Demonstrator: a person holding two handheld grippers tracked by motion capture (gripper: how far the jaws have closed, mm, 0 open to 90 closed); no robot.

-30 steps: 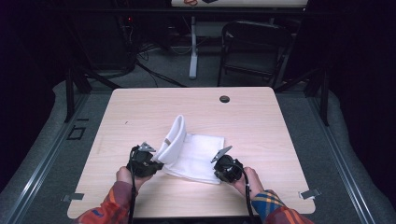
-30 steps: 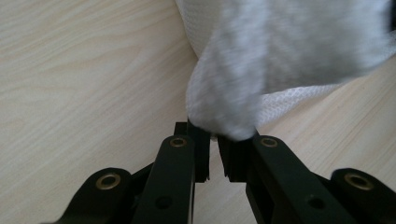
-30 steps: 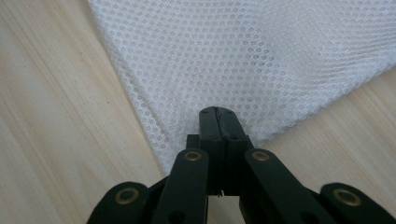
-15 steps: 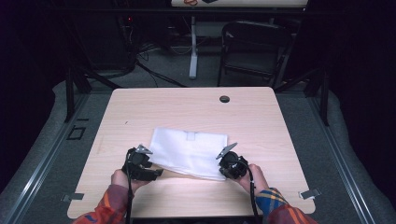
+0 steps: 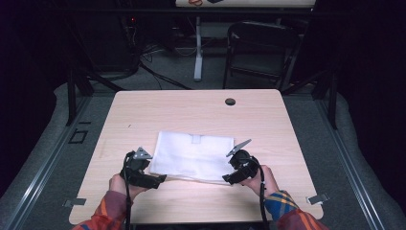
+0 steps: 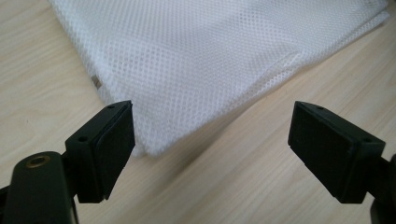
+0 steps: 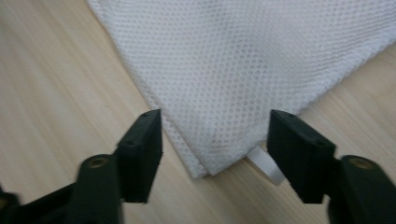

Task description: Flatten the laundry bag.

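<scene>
**Mesh bag: handling properties and grip points**

The white mesh bag [image 5: 194, 155] lies flat on the worktop [image 5: 201, 115]. Left tongs [image 5: 160, 179] and right tongs [image 5: 226, 179], at the bag's near corners, have just been opening and hold nothing. Judged light, limp, and snag-prone. Grip at the doubled corner seams.

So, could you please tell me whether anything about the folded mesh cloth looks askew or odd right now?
Mostly tidy: the white mesh cloth lies flat on the table. One small oddity: a white tag pokes out from under its corner near the open right gripper. The left gripper, also open, has a neat corner before it.
</scene>
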